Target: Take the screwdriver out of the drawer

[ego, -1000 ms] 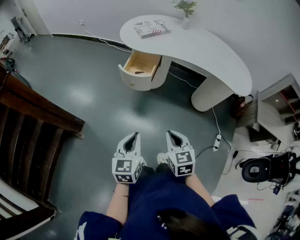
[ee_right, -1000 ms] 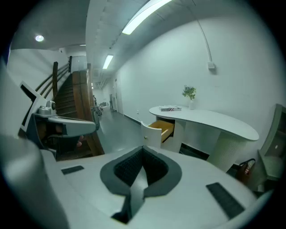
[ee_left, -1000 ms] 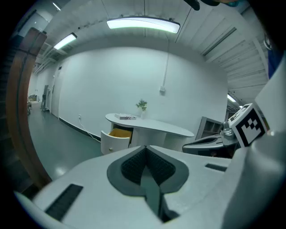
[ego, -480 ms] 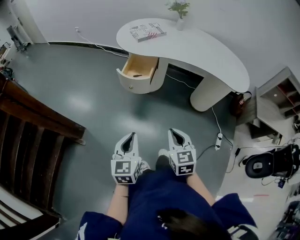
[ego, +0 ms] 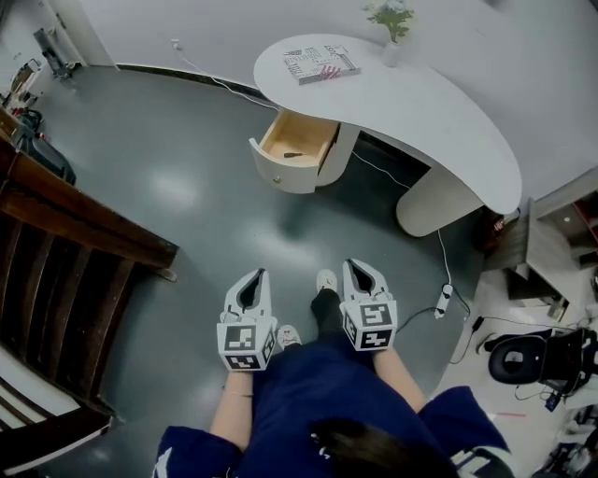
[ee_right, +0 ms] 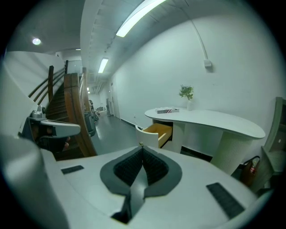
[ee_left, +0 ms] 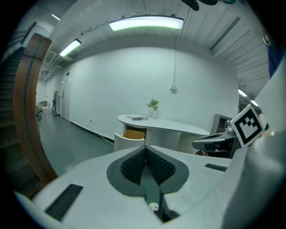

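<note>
The open wooden drawer [ego: 297, 140] juts from the white curved desk [ego: 439, 112] across the floor from me. A small dark thing lying in it, the screwdriver [ego: 293, 155], is too small to make out well. Low in the head view, my left gripper [ego: 259, 274] and right gripper [ego: 352, 265] are side by side over the grey floor, far from the drawer, both shut and empty. The left gripper view shows its jaws [ee_left: 145, 150] pressed together, the drawer [ee_left: 133, 133] beyond. In the right gripper view the jaws [ee_right: 142, 146] are likewise together, pointing towards the drawer [ee_right: 158, 130].
A book [ego: 320, 63] and a potted plant [ego: 391, 19] sit on the desk. A dark wooden staircase [ego: 75, 233] rises at the left. A power strip and cable [ego: 445, 299] lie on the floor at the right, near an office chair [ego: 528, 355].
The person has stepped forward: a shoe now shows between the grippers. Both grippers have travelled along towards the desk, still shut. The desk and drawer have shifted right in the view.
</note>
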The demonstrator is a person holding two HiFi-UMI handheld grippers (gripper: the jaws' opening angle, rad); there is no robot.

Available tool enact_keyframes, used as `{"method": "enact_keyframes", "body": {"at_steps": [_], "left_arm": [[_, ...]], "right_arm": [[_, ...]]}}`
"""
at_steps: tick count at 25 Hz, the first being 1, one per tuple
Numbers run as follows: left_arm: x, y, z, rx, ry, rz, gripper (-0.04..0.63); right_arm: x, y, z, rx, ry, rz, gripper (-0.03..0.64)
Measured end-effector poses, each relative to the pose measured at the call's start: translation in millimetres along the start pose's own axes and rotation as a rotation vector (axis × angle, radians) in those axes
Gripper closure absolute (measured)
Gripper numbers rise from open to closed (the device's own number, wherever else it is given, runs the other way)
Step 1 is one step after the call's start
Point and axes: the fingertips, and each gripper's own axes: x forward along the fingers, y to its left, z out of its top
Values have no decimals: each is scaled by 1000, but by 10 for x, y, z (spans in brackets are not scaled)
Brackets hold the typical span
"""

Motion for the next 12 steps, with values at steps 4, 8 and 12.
{"method": "enact_keyframes", "body": {"at_steps": [4,8,12], "left_arm": [[375,48,170,-7,13,46,591],[803,-10,383,-11,6,45,591],[1229,-61,507,-15,11,67,591]], "right_arm": [[385,-127,206,-23,8,74,609],[768,-306,435,-51,12,140,609],[1091,-525,608,-89,16,193,609]]}}
